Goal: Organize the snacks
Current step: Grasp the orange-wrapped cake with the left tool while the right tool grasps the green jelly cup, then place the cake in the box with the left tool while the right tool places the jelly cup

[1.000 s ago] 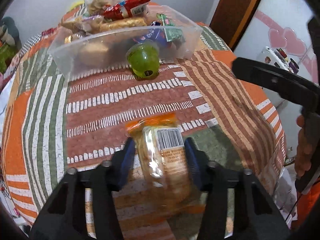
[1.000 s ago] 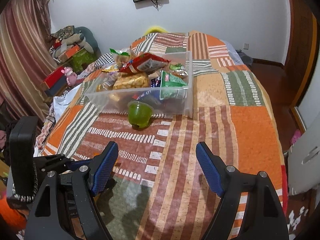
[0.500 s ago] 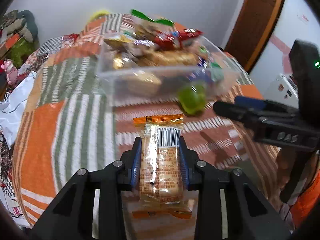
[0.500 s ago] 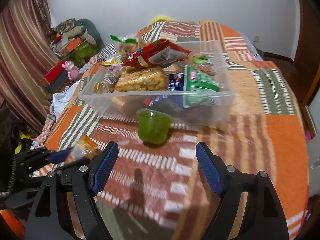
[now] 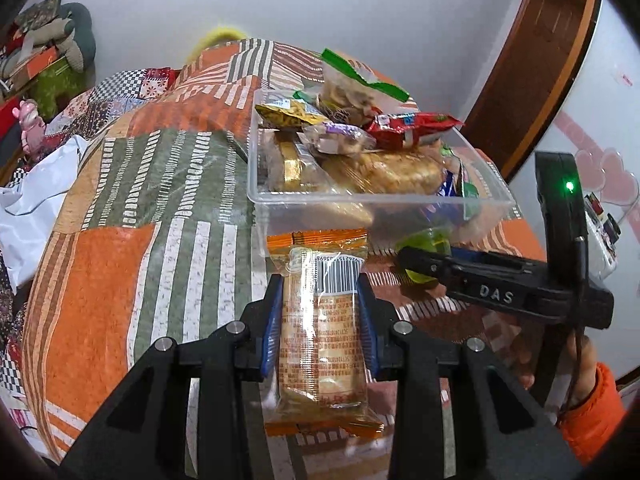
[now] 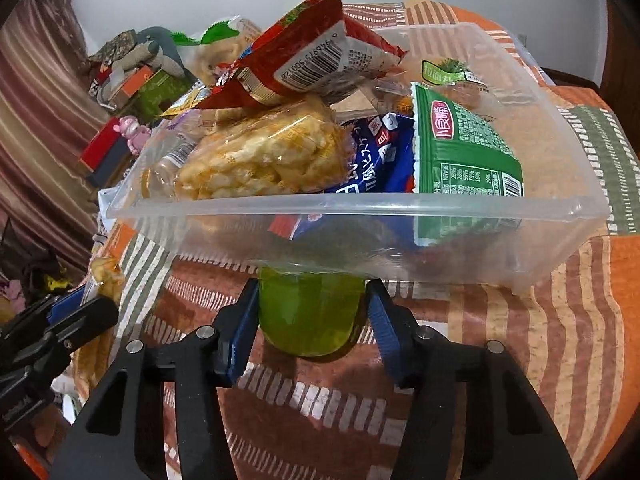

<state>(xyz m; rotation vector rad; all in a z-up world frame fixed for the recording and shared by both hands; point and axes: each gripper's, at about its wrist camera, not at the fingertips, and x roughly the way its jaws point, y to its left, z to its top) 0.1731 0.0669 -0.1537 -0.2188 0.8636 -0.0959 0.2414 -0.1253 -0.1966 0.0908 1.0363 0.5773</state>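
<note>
Bin heaped with snacks | green cup against its wall

The bedspread is patchwork, orange, green and brown with white stripes. The jelly cup is green. The cracker packet is orange-edged.

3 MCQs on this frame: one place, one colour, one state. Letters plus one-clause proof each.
1. Where is the jelly cup?
A. inside the clear bin
B. on the quilt against the bin's near wall
C. on the floor

2. What colour is the jelly cup?
A. green
B. red
C. white

3. What does the left gripper hold?
A. nothing
B. a spoon
C. the cracker packet

Key: 1 B, it stands outside the clear bin on the quilt. 2 A, translucent green between the closing right gripper jaws. 3 C, both pads press its sides.
</note>
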